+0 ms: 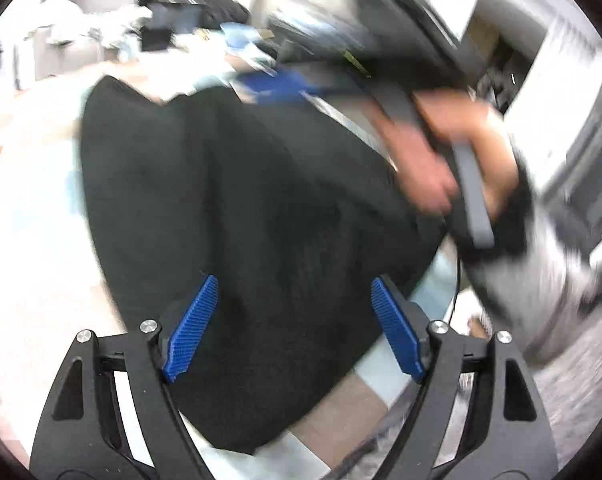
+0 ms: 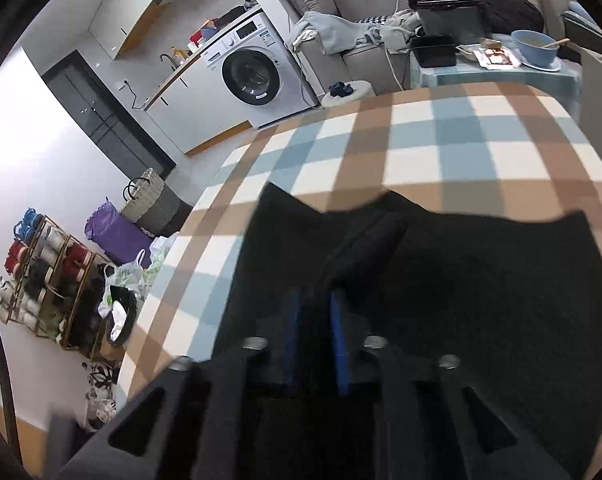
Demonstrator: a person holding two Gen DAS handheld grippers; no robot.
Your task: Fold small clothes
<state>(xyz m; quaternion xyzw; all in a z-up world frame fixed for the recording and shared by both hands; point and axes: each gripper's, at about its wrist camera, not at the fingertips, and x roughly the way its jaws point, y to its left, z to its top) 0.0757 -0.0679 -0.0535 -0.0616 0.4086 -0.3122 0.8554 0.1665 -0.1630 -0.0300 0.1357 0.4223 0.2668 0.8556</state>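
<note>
Checked worktop (image 2: 441,136) bears black garment (image 2: 481,280) at 6 o'clock | left gripper (image 1: 295,328) fingers wide, empty above cloth | right gripper (image 2: 317,344) fingers pinch a raised fold | soft, light, limp: take edges or corners

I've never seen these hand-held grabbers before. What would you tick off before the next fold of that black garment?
1. Right gripper has cloth: ok, a fold of the black garment sits between its blue pads.
2. Left gripper free: ok, jaws wide, nothing pinched, garment beneath.
3. Garment on the checked tablecloth: ok, mostly lying on it.
4. Garment flat: not ok, it bunches up near the right gripper.
5. Space to fold onto: ok, bare cloth beyond the garment.
6. Left view sharp enough to judge edges: not ok, blurred.
</note>
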